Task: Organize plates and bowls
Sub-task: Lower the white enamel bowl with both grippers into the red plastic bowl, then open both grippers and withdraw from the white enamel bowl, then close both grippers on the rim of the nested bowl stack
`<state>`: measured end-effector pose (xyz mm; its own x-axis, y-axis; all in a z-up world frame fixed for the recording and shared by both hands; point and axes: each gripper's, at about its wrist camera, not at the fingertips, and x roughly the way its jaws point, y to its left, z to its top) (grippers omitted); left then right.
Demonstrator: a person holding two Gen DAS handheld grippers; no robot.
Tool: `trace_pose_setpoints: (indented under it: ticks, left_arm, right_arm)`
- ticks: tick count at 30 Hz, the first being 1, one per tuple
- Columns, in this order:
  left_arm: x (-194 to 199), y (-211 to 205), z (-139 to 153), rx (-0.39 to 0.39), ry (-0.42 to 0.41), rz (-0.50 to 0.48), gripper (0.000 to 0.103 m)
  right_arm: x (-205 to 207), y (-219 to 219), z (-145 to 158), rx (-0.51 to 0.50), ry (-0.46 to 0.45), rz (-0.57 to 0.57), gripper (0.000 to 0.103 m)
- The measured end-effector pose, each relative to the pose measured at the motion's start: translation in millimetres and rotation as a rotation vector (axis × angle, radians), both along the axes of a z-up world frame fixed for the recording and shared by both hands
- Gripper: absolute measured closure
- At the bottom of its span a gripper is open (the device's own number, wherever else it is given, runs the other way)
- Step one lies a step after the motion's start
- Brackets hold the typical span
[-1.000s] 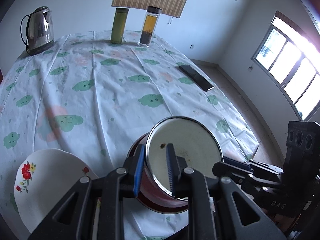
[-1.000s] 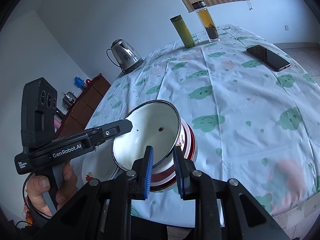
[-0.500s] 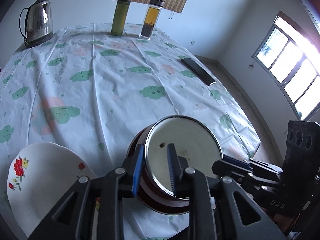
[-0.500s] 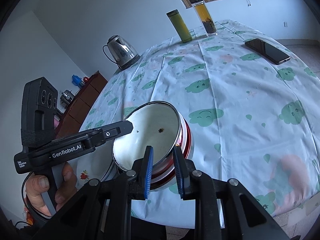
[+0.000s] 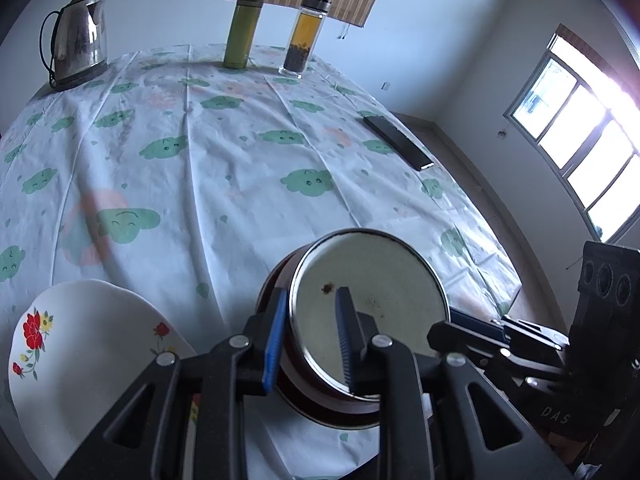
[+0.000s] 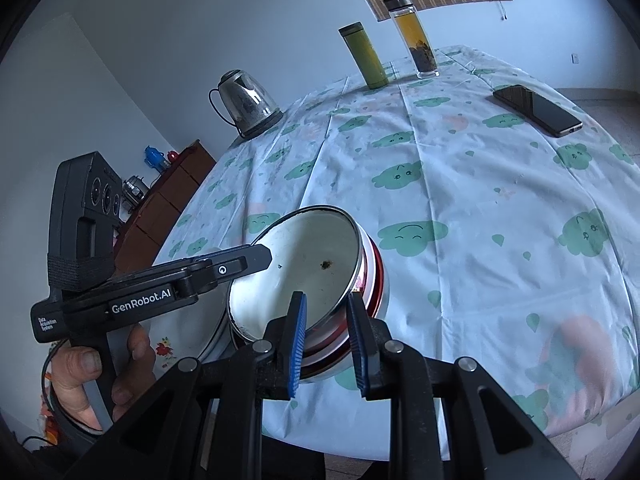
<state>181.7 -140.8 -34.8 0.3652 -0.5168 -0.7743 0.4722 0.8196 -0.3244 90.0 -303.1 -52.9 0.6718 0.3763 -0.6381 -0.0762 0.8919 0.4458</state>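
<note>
The bowl (image 5: pixel 368 312), held tipped up over the near edge of the table (image 5: pixel 240 152) beside the plate (image 5: pixel 80 356), looks hard, smooth and slippery, so the left gripper (image 5: pixel 310 336) and right gripper (image 6: pixel 326 336) each pinch its thin rim tight.

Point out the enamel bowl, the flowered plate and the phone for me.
enamel bowl (image 5: pixel 384 280), left wrist view, white inner floor.
flowered plate (image 5: pixel 92 344), left wrist view, bare white centre.
phone (image 6: pixel 536 109), right wrist view, dark screen.
</note>
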Motion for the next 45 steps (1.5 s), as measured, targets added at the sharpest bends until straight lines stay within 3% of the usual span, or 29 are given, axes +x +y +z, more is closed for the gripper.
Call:
trace_pose_setpoints:
  ticks: [18,21,24,27,31,45]
  left_arm:
    - [-3,-1,-1,-0.014,0.002,-0.006,0.081]
    - [-3,-1,0,-0.017,0.005,-0.008,0.078]
    - [-5,0,1,-0.020,-0.002,-0.006,0.067]
    - [-7,1,6,-0.024,-0.016,-0.005,0.063]
    - [-8,4,10,-0.027,-0.035,0.003,0.049]
    - [-3,2,-5,0.038,-0.025,0.027,0.043]
  right_arm:
    - [-2,1,2,-0.018,-0.008,-0.009,0.077]
    - [-2,0,2,-0.015,-0.008,-0.005,0.074]
    - [-3,0,1,-0.018,-0.008,-0.006,0.071]
    - [-5,-2,3,-0.014,-0.022,-0.012,0.062]
    - [-6,-6,7,-0.005,-0.039,-0.030,0.054]
    - [-5,-12,2,0.004,-0.020,-0.056,0.052]
